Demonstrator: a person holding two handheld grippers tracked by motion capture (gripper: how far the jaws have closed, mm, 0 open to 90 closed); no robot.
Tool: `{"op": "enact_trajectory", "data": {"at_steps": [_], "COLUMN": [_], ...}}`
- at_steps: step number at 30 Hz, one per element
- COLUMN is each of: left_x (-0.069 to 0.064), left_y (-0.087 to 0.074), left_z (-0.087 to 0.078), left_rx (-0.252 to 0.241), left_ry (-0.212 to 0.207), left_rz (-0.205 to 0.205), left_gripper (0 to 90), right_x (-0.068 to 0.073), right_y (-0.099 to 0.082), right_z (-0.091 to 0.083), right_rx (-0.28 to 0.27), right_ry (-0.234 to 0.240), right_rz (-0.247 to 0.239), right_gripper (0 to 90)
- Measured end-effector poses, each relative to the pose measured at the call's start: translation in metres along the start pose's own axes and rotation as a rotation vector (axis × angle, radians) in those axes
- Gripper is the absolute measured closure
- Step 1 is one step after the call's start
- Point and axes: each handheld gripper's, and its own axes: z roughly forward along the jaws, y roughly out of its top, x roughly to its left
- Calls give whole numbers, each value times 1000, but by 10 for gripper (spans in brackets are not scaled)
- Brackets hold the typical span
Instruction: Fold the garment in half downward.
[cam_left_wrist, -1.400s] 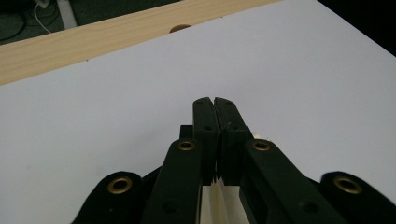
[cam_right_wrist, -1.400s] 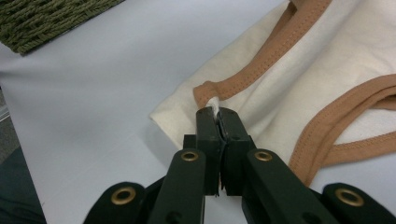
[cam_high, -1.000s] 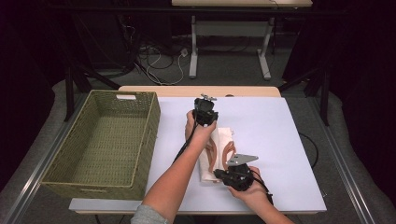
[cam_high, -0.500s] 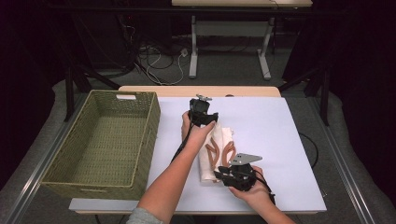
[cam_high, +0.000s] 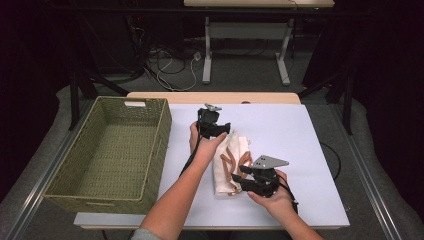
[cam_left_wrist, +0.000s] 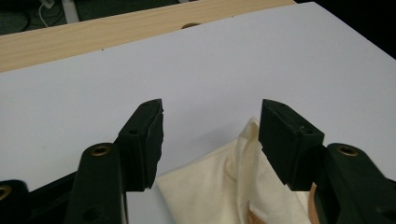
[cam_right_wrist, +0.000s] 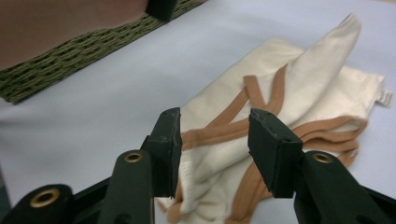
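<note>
Both grippers' jaws just parted off the folded cream bag (cam_high: 231, 165), left gripper (cam_left_wrist: 210, 135) and right gripper (cam_right_wrist: 215, 149) now apparently gaping, nothing held.

Green woven basket (cam_high: 112, 155) standing on the left beside the white board (cam_high: 295, 130), light wooden table edge (cam_high: 215, 97) behind it, cables (cam_high: 170, 67) on the dark floor, white table legs (cam_high: 207, 55) further back

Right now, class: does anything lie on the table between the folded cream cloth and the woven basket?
Nothing visible does. The cloth lies on the white tabletop, the basket stands to its left, and only bare tabletop lies between them; the person's left forearm crosses above that gap.
</note>
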Motion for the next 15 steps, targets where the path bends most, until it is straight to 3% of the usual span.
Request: {"op": "enact_trajectory", "data": {"at_steps": [4, 5, 9, 15], "left_x": [1, 2, 6, 13], "left_y": [-2, -3, -5, -15], "left_z": [-4, -5, -8, -12], "left_rx": [-9, -9, -20, -27], "left_ry": [-1, -8, -33, -61], "left_rz": [-5, -18, -1, -11], "left_gripper": [380, 377, 369, 366], "right_x": [-4, -5, -6, -9], "right_y": [8, 9, 15, 22], "right_z": [4, 6, 14, 28], "right_rx": [7, 9, 14, 46], "right_ry": [-4, -9, -32, -38], "right_rz": [-10, -11, -28, -50], "right_gripper": [526, 526, 526, 518]}}
